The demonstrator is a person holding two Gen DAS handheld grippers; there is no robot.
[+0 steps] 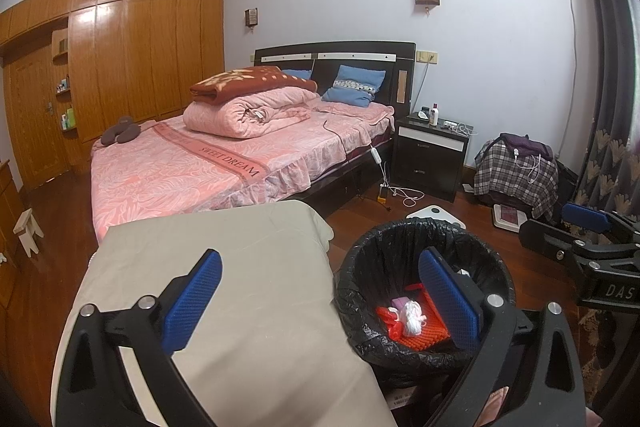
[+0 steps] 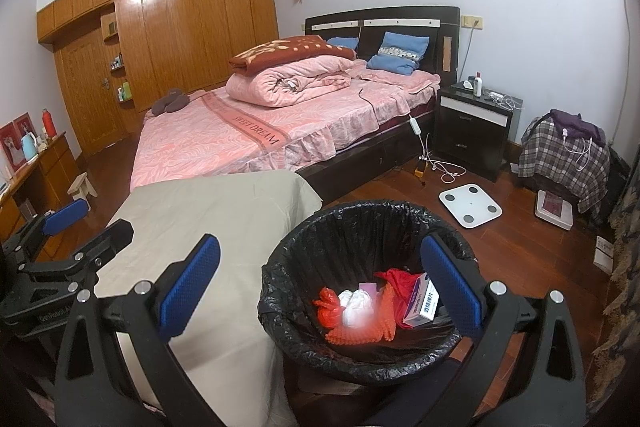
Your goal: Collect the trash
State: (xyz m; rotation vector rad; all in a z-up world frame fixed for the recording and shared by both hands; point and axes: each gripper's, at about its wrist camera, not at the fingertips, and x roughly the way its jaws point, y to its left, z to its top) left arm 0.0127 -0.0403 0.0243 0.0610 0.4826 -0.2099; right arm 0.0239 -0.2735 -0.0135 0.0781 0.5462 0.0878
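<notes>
A round bin lined with a black bag [image 1: 360, 259] [image 2: 344, 223] stands on the wood floor to the right of a beige-covered table [image 1: 240, 267] [image 2: 216, 219]. In it lie red plastic trash [image 2: 329, 307], a white crumpled wad [image 2: 356, 303], an orange ridged piece [image 1: 424, 337] and a small white and blue box [image 2: 420, 301]. My left gripper [image 1: 320, 299] is open and empty over the table's right edge and the bin. My right gripper [image 2: 320, 283] is open and empty just above the bin. Each gripper also shows in the other's view: the right one [image 1: 576, 231], the left one [image 2: 80, 223].
A pink-covered bed [image 2: 288, 123] stands behind the table. A dark nightstand [image 2: 472, 131], cables and a white scale [image 2: 470, 205] on the floor, and a plaid-covered chair [image 2: 564, 155] are to the right. A wooden wardrobe [image 2: 180, 27] lines the left wall.
</notes>
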